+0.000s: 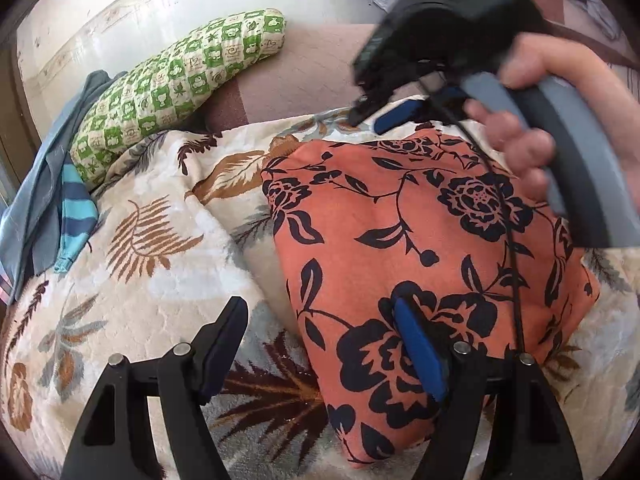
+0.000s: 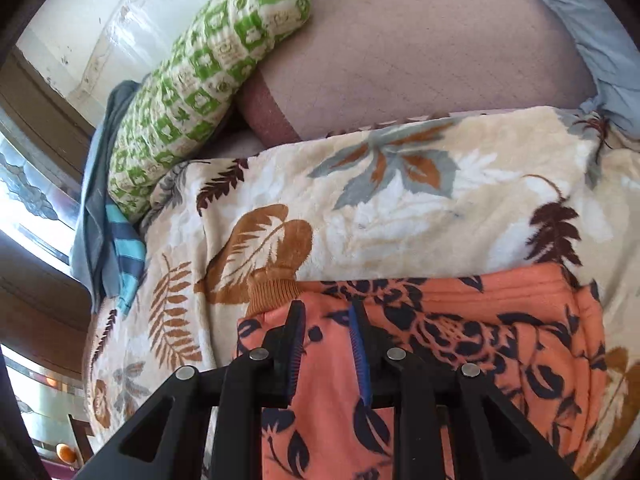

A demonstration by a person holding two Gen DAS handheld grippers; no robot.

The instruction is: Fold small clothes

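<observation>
An orange garment with black flowers (image 1: 404, 232) lies folded on a cream leaf-print blanket (image 1: 152, 240). My left gripper (image 1: 320, 312) is open at the garment's near left edge, its right finger over the cloth and its left finger over the blanket. My right gripper (image 1: 372, 116) is hand-held at the garment's far edge. In the right wrist view the right gripper (image 2: 326, 310) is open, low over the garment (image 2: 500, 340) near its ribbed waistband edge.
A green-and-white checked pillow (image 1: 176, 88) lies at the back left. Grey-blue and striped clothes (image 1: 60, 200) are piled at the blanket's left edge. A pink mattress (image 2: 420, 52) and a grey-blue cushion (image 2: 592, 28) lie behind.
</observation>
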